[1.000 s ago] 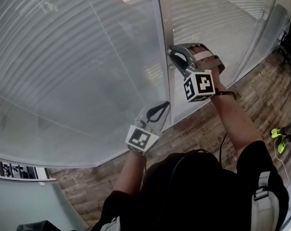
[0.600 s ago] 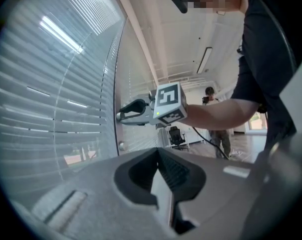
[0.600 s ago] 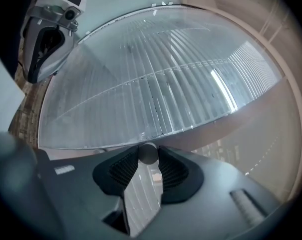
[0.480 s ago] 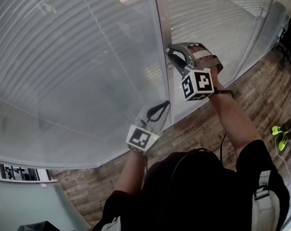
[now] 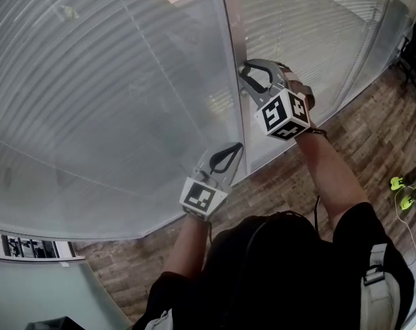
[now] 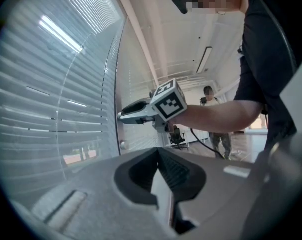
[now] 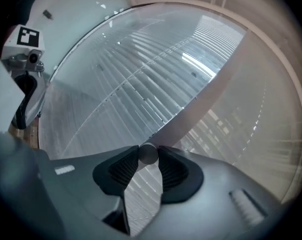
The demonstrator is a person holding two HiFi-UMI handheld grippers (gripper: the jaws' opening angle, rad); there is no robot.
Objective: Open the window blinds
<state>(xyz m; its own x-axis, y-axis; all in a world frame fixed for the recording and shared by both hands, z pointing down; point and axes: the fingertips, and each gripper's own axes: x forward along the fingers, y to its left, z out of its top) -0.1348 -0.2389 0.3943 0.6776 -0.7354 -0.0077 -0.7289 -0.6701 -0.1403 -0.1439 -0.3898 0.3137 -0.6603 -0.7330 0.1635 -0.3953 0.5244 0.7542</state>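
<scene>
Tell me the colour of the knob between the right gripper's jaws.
Knob: silver-grey, best in right gripper view.

Smooth blind slats (image 5: 91, 95), dull grey knob (image 7: 148, 153), matt grey plastic right tongs (image 7: 149, 155) with ribbed black pads (image 7: 122, 171)

Head view looks steeply down from above, both gripper views sit close; all share the blinds (image 5: 91, 81)
</scene>
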